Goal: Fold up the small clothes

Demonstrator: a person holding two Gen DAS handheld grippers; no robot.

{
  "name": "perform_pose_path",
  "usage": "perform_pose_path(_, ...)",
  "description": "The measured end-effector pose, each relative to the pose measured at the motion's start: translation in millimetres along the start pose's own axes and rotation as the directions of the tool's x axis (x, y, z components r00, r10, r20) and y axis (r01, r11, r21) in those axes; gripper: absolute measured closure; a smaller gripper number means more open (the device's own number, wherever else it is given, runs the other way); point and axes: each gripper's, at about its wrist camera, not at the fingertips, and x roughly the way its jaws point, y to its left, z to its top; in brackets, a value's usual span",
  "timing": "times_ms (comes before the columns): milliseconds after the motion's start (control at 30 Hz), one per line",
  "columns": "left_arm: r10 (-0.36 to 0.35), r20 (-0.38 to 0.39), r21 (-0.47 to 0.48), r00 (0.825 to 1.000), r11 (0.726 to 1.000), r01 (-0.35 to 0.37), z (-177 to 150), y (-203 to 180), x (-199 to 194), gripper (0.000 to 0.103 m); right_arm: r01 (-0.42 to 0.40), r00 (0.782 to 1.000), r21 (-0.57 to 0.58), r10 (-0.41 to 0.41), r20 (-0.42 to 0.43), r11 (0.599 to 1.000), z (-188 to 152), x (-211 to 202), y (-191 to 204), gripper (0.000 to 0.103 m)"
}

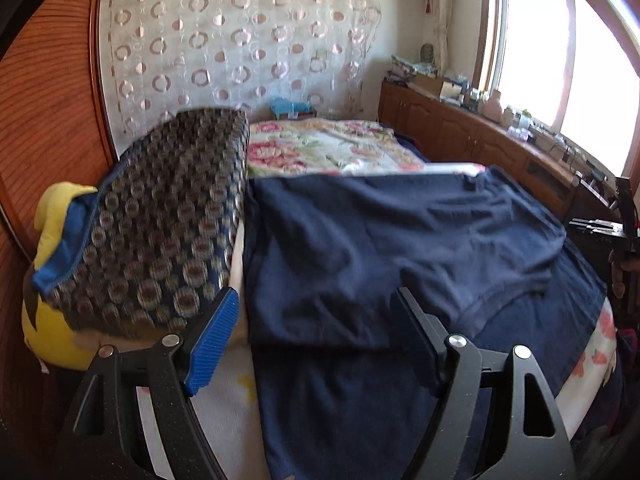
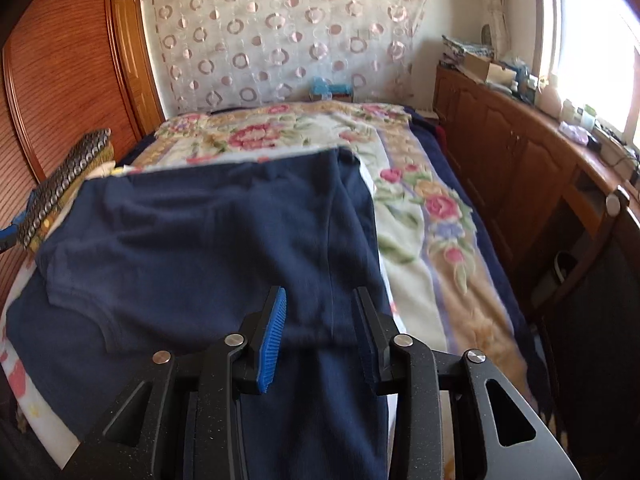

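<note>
Bed (image 2: 420,248) w/ floral pink-and-cream blanket fills both views, wood wardrobe (image 1: 48,128) on its left, low wood cabinet run (image 2: 520,168) w/ clutter under the window on its right.

Task item: navy blue knit garment (image 1: 380,248), lying on the near end of the bed, top part folded over onto the lower layer, fold edge visible across the middle. Looks like a small tee, exact type hard to tell. Near hem cut off by frame bottom in both views.

Dark patterned cushion w/ ring print (image 1: 160,216) touches the garment's left edge; yellow plush toy (image 1: 52,320) partly hidden under it.

Left tongs (image 1: 316,340): wide apart, nothing gripped, jaws over the left part of the navy cloth. Blue ribbed pad (image 1: 212,340) sits over the cloth's left edge. Contact w/ cloth unclear.

Right tongs (image 2: 320,336): partly apart, released, nothing clamped; navy cloth seen through the gap, near its right edge. Touching or hovering: can't tell.

In left wrist view, other handheld rig (image 1: 624,232) clipped at right frame edge, fingers (image 1: 618,276) barely showing. Motion blur overall.
</note>
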Motion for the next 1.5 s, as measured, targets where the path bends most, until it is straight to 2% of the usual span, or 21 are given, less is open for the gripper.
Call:
perform_pose_path(33, 0.007, -0.017, 0.000, 1.000, 1.000, -0.007, -5.9, -0.8, 3.7, 0.024, 0.010, 1.000, 0.002, -0.010, -0.008, 1.000, -4.2, 1.4, -2.1, 0.057)
perform_pose_path(200, 0.005, -0.077, -0.025, 0.997, 1.000, -0.007, -19.7, 3.4, 15.0, 0.024, 0.015, 0.999, 0.079, -0.011, -0.048, 0.997, -10.4, 5.2, -17.1, 0.057)
perform_pose_path(333, 0.033, -0.133, 0.001, 0.991, 0.999, -0.033, -28.7, 1.8, 29.5, 0.024, -0.023, 0.998, 0.074, 0.027, -0.055, 0.997, -4.5, 10.6, -11.1, 0.057)
perform_pose_path(533, 0.029, -0.175, -0.010, 0.984, 0.999, -0.031, -34.8, 3.4, 41.5, 0.024, -0.054, 0.996, 0.089, 0.060, -0.061, 0.995, -0.8, 26.0, -7.6, 0.057)
perform_pose_path(667, 0.046, -0.176, 0.009, 0.983, 0.999, -0.045, -34.8, 0.5, 43.5, 0.024, -0.019, 0.998, 0.092, 0.024, -0.054, 0.996, -4.3, 34.8, -8.1, 0.057)
perform_pose_path(800, 0.050, -0.182, 0.012, 0.982, 0.999, -0.049, -32.6, -0.5, 45.9, 0.019, 0.011, 0.999, 0.060, -0.008, -0.041, 0.998, -10.2, 33.8, 2.0, 0.056)
perform_pose_path(933, 0.056, -0.187, 0.006, 0.981, 0.998, -0.056, -31.9, 1.2, 47.9, 0.016, 0.008, 0.999, 0.059, -0.006, -0.040, 0.998, -11.8, 32.7, 1.0, 0.055)
perform_pose_path(1167, 0.045, -0.209, 0.018, 0.977, 0.999, -0.043, -33.0, 0.4, 45.3, 0.016, 0.038, 0.998, 0.016, -0.037, -0.050, 0.999, -9.9, 31.8, 8.1, 0.051)
perform_pose_path(1267, 0.052, -0.170, 0.013, 0.984, 0.999, -0.050, -31.8, 0.8, 35.5, 0.015, 0.049, 0.997, -0.002, -0.049, -0.053, 0.999, -9.5, 32.1, 10.8, 0.049)
perform_pose_path(1367, -0.003, -0.125, -0.039, 0.992, 0.999, -0.002, -25.6, 5.0, 26.2, 0.019, 0.049, 0.997, -0.002, -0.049, -0.052, 0.999, -10.1, 32.2, 11.2, 0.049)
perform_pose_path(1500, -0.074, -0.087, -0.124, 0.993, 0.990, 0.063, -17.8, 13.2, 22.9, 0.029, 0.047, 0.997, -0.003, -0.047, -0.053, 0.999, -9.7, 31.8, 10.3, 0.049)
